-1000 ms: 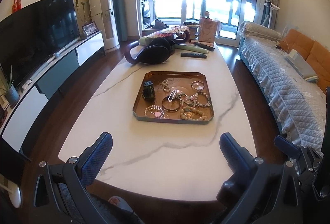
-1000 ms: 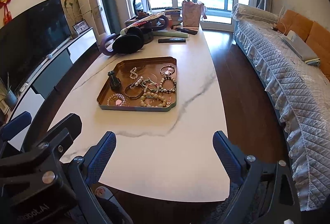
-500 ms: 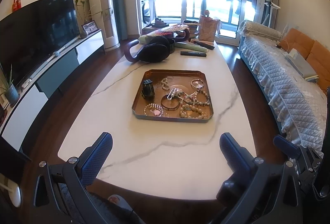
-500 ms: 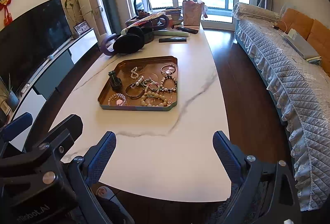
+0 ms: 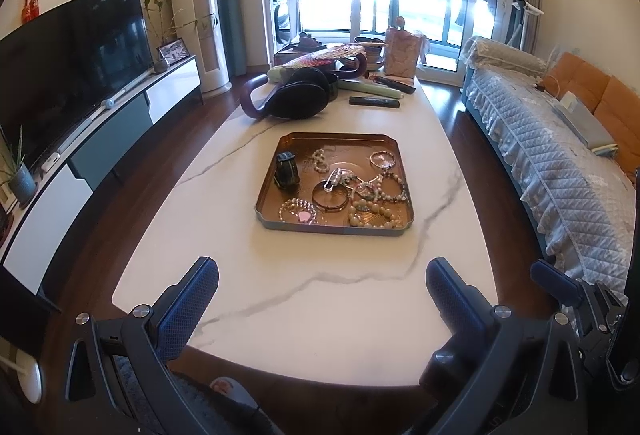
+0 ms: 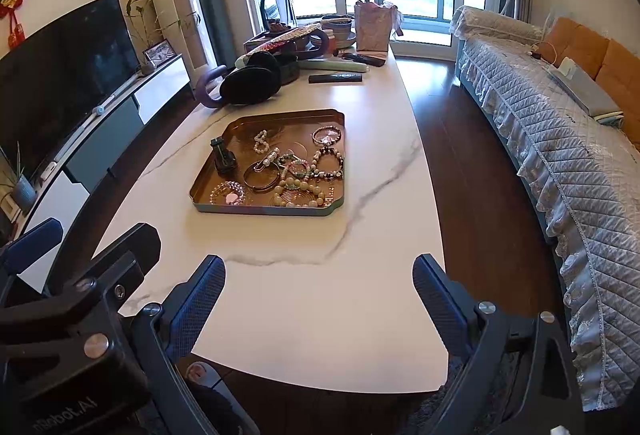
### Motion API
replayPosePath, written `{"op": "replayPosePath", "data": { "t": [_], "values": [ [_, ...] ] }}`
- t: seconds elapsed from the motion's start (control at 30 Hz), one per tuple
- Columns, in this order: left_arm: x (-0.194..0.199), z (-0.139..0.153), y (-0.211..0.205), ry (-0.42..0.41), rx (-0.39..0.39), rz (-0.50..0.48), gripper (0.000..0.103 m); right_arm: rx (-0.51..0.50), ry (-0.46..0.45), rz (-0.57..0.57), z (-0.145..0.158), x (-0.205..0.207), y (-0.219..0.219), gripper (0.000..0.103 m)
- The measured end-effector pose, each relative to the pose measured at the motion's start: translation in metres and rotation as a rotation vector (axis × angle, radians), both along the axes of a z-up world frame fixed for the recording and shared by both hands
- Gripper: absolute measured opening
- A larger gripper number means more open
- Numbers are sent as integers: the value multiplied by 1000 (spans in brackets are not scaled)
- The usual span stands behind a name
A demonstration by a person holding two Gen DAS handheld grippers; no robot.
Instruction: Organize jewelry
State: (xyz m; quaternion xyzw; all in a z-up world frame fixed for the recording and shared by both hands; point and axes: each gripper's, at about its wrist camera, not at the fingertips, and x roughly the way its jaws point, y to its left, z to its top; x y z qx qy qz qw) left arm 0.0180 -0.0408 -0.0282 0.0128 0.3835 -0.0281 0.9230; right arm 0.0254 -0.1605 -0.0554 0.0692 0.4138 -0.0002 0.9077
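Observation:
A copper tray (image 5: 340, 139) (image 6: 288, 115) sits mid-table on the white marble table (image 5: 320, 299) (image 6: 320, 299). In it lie several bead bracelets (image 5: 374, 215) (image 6: 298, 193), a dark bangle (image 5: 330, 197) (image 6: 262, 177), a pearl bracelet (image 5: 302, 211) and a small dark green figure (image 5: 286, 173) (image 6: 223, 155). My left gripper (image 5: 322, 287) is open and empty above the table's near edge. My right gripper (image 6: 320, 283) is open and empty, beside the left one, which shows at the lower left of the right wrist view.
At the table's far end lie black earmuffs (image 5: 298, 99), a remote (image 5: 374, 101), a fan, a pink gift bag (image 5: 402, 57) and bowls. A covered sofa (image 5: 560, 163) stands to the right, a TV and low cabinet (image 5: 72, 75) to the left.
Both grippers have risen and eased back slightly; the tray sits a little farther off in both views. Both stay open and empty.

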Motion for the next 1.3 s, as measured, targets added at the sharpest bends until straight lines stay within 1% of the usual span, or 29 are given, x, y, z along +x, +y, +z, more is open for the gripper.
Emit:
{"op": "replayPosePath", "data": {
  "t": [0.17,0.37,0.57,0.77,0.97,1.13,1.3],
  "values": [
    [-3,1,0,-23,19,7,103,0,-1,0,0,0,0,94],
    [-3,1,1,-18,-7,-13,103,9,5,6,-1,0,-1,94],
    [-1,3,-1,-9,-9,-24,103,-2,-3,6,-1,0,2,94],
    [-2,4,-1,-24,16,-19,103,-3,-6,11,-1,-1,3,94],
    [0,2,-1,-13,14,-41,103,-3,-7,14,0,-3,2,94],
    [-2,3,-3,-38,38,-22,103,-1,-3,14,-1,-3,2,94],
    [1,1,-2,-14,19,-46,103,-4,-4,15,-1,-3,2,94]
  ]
}}
